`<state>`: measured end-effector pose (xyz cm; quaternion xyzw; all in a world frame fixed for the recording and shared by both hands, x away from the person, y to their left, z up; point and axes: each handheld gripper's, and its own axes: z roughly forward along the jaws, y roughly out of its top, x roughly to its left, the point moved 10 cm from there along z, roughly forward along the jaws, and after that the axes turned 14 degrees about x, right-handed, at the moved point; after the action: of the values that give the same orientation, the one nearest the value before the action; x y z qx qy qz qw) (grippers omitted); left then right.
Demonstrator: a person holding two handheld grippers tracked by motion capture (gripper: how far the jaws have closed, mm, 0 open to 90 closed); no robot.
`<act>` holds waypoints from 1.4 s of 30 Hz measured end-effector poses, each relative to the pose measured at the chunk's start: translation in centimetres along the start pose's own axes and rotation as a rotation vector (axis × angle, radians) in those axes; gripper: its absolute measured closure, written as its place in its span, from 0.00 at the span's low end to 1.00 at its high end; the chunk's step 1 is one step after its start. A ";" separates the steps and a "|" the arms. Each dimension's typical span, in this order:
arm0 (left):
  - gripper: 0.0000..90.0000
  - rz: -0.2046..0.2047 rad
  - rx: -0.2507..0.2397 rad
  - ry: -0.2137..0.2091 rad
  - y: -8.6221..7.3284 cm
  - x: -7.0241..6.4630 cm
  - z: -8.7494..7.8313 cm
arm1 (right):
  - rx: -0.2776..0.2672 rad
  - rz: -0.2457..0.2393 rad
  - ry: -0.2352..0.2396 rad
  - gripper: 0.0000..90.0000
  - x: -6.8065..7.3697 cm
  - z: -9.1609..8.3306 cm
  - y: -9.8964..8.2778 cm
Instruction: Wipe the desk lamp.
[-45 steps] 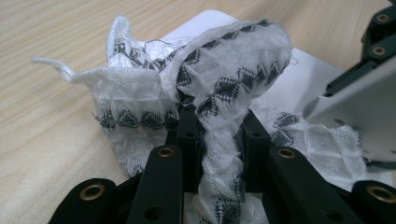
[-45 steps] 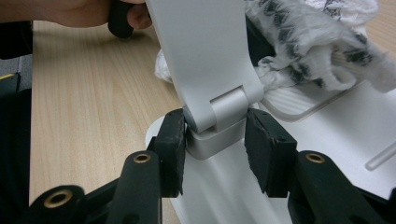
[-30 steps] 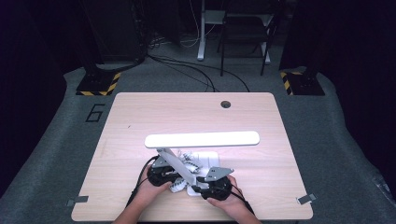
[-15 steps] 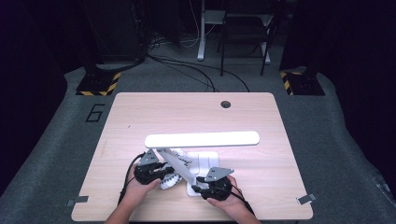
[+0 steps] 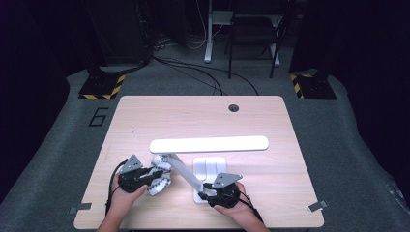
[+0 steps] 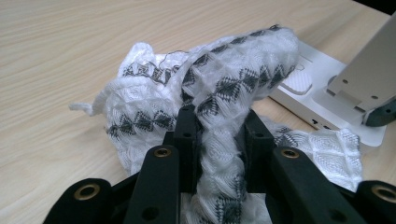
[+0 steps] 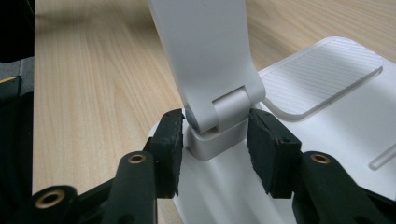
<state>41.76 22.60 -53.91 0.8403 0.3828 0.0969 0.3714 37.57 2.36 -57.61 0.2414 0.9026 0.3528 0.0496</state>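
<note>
Gripping a bunched white-and-grey patterned cloth (image 6: 219,93), the left gripper (image 5: 145,177) has its jaws clamped tight, left of the desk lamp (image 5: 209,144) on the wooden table (image 5: 145,116). Right gripper (image 5: 210,192) jaws, just opening, flank the lamp's arm hinge (image 7: 219,114) at its base, the right pad apart.

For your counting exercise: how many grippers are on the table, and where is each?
2. The left gripper is near the table's front left, shut on a patterned white cloth. The right gripper is at the front centre, its jaws around the desk lamp's hinge.
</note>
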 end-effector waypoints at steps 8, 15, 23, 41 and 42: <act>0.79 -0.066 -0.020 0.054 -0.8 2.0 -1.5 | 0.001 -0.013 0.000 0.55 0.3 0.0 -0.1; 0.79 -0.100 0.013 0.077 -1.9 3.1 -0.9 | 0.002 -0.007 0.009 0.54 0.1 -0.5 -0.3; 0.78 -0.087 0.085 0.103 -3.1 3.8 0.3 | -0.026 0.016 0.008 0.53 -0.3 -1.6 -0.4; 0.55 -0.122 0.103 0.108 -3.7 4.1 0.8 | -0.048 0.026 0.003 0.53 -0.3 -2.4 -0.4; 0.54 -0.124 0.103 0.108 -3.7 4.1 0.8 | -0.051 0.024 -0.002 0.53 -0.5 -2.4 -0.4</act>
<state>42.88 26.70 -57.55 0.8266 0.4580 0.0991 0.3118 37.20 0.41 -56.11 0.2514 0.8902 0.3762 0.0525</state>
